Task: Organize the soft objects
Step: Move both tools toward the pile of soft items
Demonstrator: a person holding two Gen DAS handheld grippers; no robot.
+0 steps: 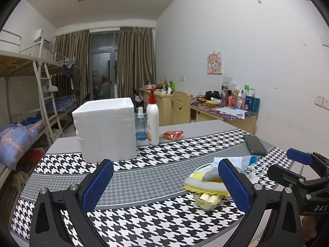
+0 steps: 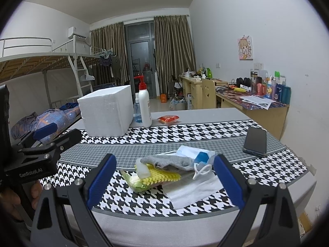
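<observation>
Both jaws stand spread and empty: the left gripper (image 1: 165, 183) and right gripper (image 2: 164, 177) hover over the near table edge. The soft pile (image 2: 174, 170), grey sock, masks and yellow sponge overlapping, lies just beyond the right gripper, the foam box (image 2: 107, 111) far left. Pinching the sock may drag a tangled mask loop along.

The table (image 2: 205, 115) wears a houndstooth cloth (image 2: 205, 132) — on it a foam box (image 2: 105, 111), phone (image 2: 255, 141) and soft heap (image 2: 174, 170).
</observation>
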